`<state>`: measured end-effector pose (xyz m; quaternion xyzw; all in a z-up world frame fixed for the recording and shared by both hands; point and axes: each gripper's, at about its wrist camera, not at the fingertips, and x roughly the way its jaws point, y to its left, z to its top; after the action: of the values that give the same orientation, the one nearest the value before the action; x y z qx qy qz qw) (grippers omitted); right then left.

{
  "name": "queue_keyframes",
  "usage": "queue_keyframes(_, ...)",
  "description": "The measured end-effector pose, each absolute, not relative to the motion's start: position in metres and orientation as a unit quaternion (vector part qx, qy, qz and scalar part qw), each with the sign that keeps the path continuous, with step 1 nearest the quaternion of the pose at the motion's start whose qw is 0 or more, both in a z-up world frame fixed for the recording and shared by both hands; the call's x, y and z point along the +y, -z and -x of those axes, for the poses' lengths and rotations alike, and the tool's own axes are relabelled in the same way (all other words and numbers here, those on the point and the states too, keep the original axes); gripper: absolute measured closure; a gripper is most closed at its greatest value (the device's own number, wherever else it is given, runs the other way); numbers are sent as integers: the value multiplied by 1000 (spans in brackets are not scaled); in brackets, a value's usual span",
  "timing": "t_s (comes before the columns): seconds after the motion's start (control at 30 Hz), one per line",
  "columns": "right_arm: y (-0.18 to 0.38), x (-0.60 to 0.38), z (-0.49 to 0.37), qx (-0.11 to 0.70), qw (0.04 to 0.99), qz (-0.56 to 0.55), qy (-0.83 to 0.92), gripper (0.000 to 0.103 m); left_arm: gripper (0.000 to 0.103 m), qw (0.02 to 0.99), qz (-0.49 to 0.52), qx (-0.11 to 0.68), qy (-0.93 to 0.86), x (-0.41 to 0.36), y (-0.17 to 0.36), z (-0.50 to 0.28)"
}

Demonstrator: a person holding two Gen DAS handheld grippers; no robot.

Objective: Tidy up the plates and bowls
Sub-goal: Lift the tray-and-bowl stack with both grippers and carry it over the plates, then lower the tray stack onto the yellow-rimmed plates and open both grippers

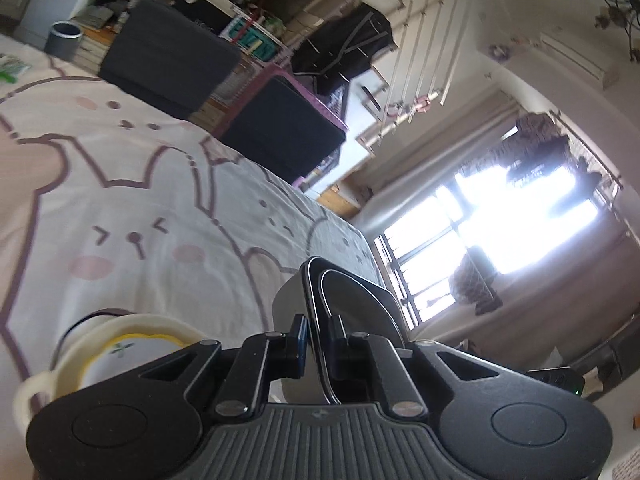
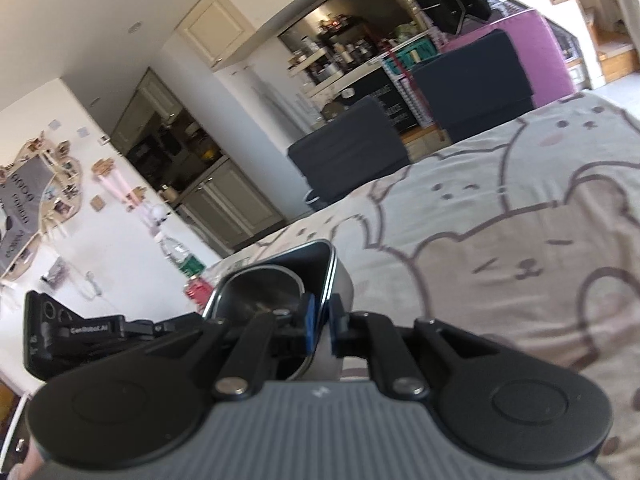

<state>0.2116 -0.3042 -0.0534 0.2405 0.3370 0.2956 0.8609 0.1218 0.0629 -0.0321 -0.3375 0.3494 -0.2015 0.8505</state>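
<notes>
Both of your grippers are pinching the same grey square bowl (image 1: 352, 308) by opposite walls. In the left wrist view, low in the centre, the left gripper (image 1: 320, 340) has its jaws clamped on the dark rim. In the right wrist view, the right gripper (image 2: 323, 322) is clamped on the rim in the lower centre of the frame, and the other tool shows at the lower left.

The bowl looks lifted clear of the bunny-print cloth (image 1: 160, 200), though the tilt and blur leave that uncertain.

Your main risk is the two hands drifting apart or twisting against each other. Each grip is a thin pinch on a smooth rim, so any pull or roll from one side could peel the wall out of the other pads and drop the bowl.

Watch the cream dish with the yellow inner ring (image 1: 120, 344) at the lower left of the left wrist view. It sits just beside the left gripper, so a sideways swing could knock it.

If you mean to nest the bowl there, bring it down level; a tilted corner would likely catch the cream rim.
</notes>
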Motion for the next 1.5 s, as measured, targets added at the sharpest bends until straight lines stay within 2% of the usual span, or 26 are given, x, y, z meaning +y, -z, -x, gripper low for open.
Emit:
queue_keyframes(0.37,51,-273,-213,358,844,-227,-327,91,93,853,357,340,171,105,38,-92)
queue_keyframes(0.87,66,-233,-194,430,822,-164,-335,92,93,847,362,372,119,144,73,-65)
queue_keyframes(1.5,75,-217,-191,473,818,-129,-300,91,93,841,348,399,110,139,89,-72)
